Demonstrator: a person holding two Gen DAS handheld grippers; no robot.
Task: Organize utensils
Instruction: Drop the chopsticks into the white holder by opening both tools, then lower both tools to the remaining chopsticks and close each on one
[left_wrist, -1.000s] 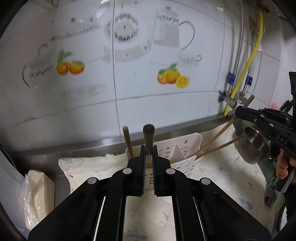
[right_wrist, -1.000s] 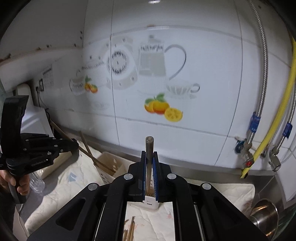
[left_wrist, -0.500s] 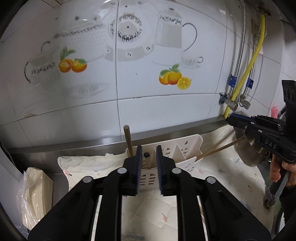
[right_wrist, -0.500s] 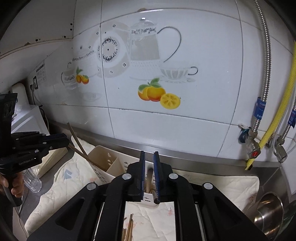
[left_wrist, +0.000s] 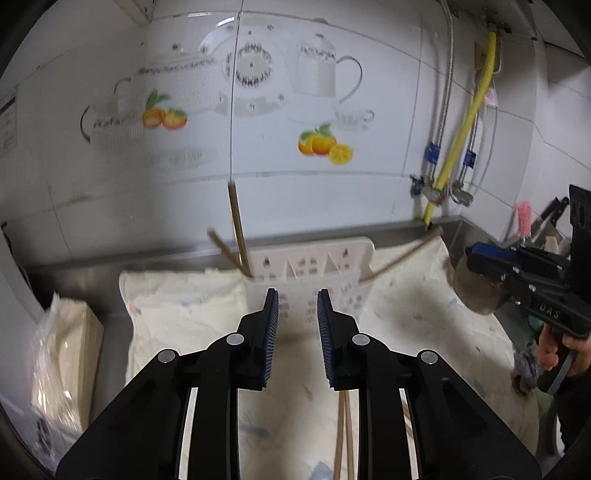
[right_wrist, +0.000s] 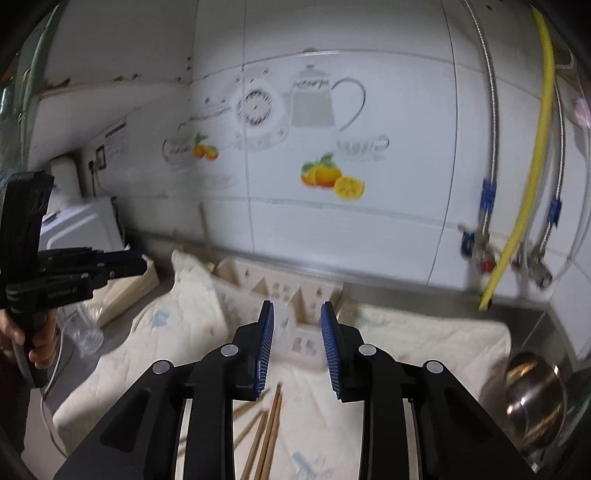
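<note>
A cream plastic utensil holder (left_wrist: 314, 266) (right_wrist: 280, 291) stands on a pale cloth by the tiled wall. Wooden chopsticks stick out of it: two at its left end (left_wrist: 236, 236) and one leaning out to the right (left_wrist: 402, 254). My left gripper (left_wrist: 294, 306) is open and empty, just in front of the holder. My right gripper (right_wrist: 296, 321) is open and empty, a little in front of the holder. Loose chopsticks (right_wrist: 266, 439) (left_wrist: 343, 435) lie on the cloth below the fingers. Each gripper shows in the other's view: the right one (left_wrist: 524, 280) and the left one (right_wrist: 74, 273).
A steel pot (right_wrist: 535, 398) (left_wrist: 476, 291) sits at the right. A yellow hose (right_wrist: 532, 166) and braided pipes run down the wall. A wrapped stack of napkins (left_wrist: 62, 354) lies left of the cloth (left_wrist: 184, 310). A white appliance (right_wrist: 81, 229) stands far left.
Both grippers have opened and let go of their chopsticks, which now stand in the holder. Both have pulled back from the holder.
</note>
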